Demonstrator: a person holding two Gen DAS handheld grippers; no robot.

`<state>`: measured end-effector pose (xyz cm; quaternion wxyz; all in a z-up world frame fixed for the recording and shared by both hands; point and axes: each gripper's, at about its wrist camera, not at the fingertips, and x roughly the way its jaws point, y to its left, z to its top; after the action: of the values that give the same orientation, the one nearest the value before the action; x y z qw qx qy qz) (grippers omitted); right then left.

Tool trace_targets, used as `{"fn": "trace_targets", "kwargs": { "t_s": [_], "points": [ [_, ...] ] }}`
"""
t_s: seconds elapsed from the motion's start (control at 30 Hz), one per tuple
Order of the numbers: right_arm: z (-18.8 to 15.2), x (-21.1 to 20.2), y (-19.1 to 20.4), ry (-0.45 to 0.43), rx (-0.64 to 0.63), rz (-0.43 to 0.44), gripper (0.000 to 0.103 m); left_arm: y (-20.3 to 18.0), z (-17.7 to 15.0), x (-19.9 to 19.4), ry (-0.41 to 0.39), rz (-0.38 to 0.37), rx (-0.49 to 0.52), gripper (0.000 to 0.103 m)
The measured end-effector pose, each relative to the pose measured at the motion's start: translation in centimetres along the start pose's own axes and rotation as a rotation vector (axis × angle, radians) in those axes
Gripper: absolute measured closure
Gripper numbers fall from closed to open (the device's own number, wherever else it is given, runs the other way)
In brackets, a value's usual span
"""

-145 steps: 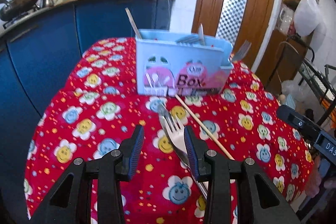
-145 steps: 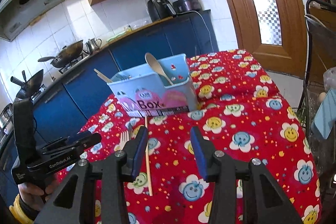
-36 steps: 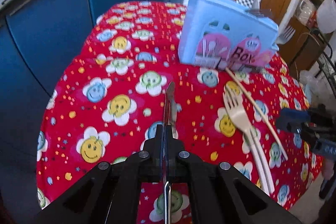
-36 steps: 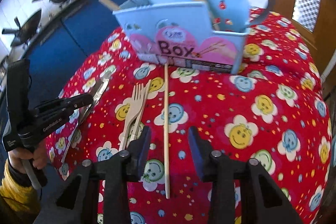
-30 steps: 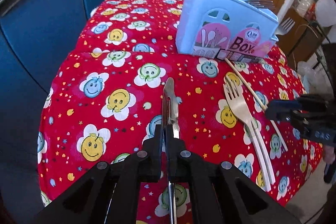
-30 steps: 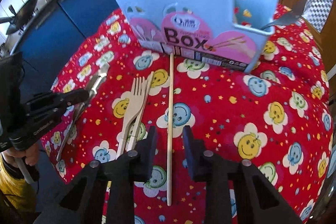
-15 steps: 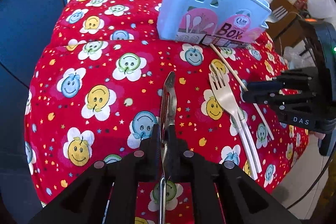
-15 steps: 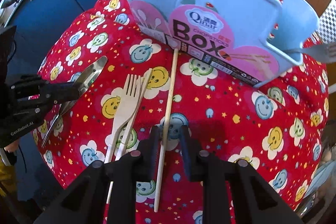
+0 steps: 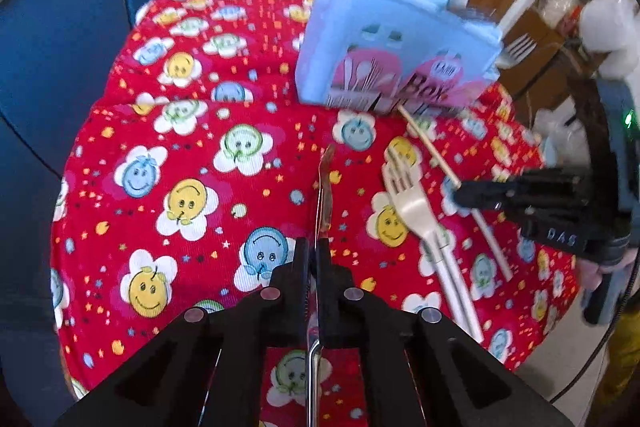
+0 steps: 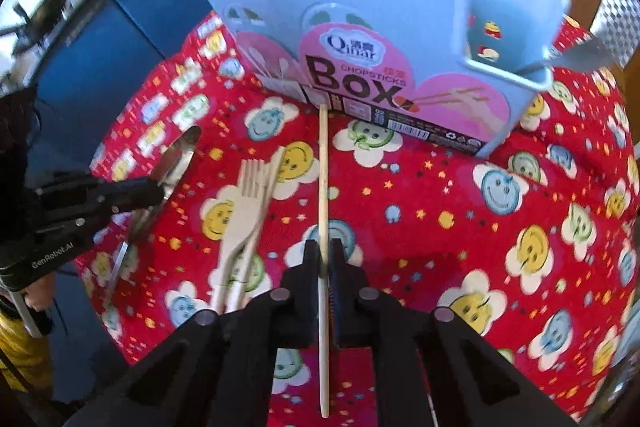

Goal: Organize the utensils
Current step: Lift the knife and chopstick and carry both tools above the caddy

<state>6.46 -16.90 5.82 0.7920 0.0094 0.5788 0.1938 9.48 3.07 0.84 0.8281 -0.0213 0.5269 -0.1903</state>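
Your left claw (image 9: 316,259) is clamped on the metal knife (image 9: 323,187); your right claw (image 10: 325,259) pinches the chopstick (image 10: 323,163) (tip near the blue box (image 10: 360,7)) above the counter (image 10: 500,247).

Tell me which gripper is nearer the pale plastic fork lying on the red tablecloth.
Right, narrowly. The right gripper clamps the wooden chopstick beside the fork; the left gripper holds the metal knife slightly farther off.

The knife (image 9: 322,195) handle runs off the left-wrist view's bottom edge.
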Motion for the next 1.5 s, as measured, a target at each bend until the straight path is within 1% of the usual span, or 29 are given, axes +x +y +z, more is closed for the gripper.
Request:
{"fn": "trace_targets", "kwargs": {
  "t_s": [0.07,0.13,0.27,0.33,0.5,0.57,0.67,0.9,1.0,1.07,1.17,1.4,1.5],
  "points": [
    [-0.8,-1.1,0.1,-0.067,0.01,0.028,0.097,-0.2,-0.3,-1.2,-0.058,-0.008,-0.003,0.1],
    [-1.8,-2.3,0.3,-0.142,0.036,0.078,0.097,-0.5,-0.6,-2.6,-0.134,-0.013,-0.001,0.1],
    [-3.5,-4.3,0.4,-0.282,0.063,0.119,0.097,-1.4,-0.5,-4.8,-0.262,-0.019,-0.002,0.1],
    [-4.3,-5.3,0.1,-0.331,0.082,0.14,0.097,-1.7,-0.2,-5.8,-0.32,-0.025,-0.005,0.101],
    [-5.6,-7.5,-0.1,-0.459,0.109,0.126,0.097,-2.5,1.5,-8.0,-0.436,-0.034,0.0,0.101],
    [-6.0,-8.5,-0.5,-0.505,0.122,0.129,0.097,-2.8,2.6,-8.5,-0.473,-0.028,0.001,0.101],
    [-6.0,-8.9,-0.8,-0.559,0.141,0.136,0.097,-3.5,4.6,-9.6,-0.538,-0.02,-0.001,0.101],
    [-5.9,-9.3,-0.7,-0.633,0.13,0.118,0.097,-5.1,9.1,-11.5,-0.685,-0.037,-0.001,0.101],
    [-5.8,-9.5,-1.2,-0.661,0.133,0.119,0.097,-5.2,10.9,-11.6,-0.735,-0.05,-0.024,0.101],
    [-5.7,-9.7,-1.5,-0.678,0.137,0.123,0.097,-5.2,11.9,-11.5,-0.774,-0.041,-0.037,0.101],
    [-5.5,-9.8,-1.9,-0.699,0.137,0.119,0.097,-5.3,12.9,-11.1,-0.833,-0.005,-0.035,0.101],
    [-4.3,-10.2,-2.8,-0.748,0.148,0.103,0.097,-5.9,14.2,-9.2,-0.907,0.046,-0.008,0.101],
    [-3.3,-10.6,-3.2,-0.776,0.148,0.091,0.097,-6.0,13.9,-7.7,-0.912,0.064,0.009,0.101]
  ]
}}
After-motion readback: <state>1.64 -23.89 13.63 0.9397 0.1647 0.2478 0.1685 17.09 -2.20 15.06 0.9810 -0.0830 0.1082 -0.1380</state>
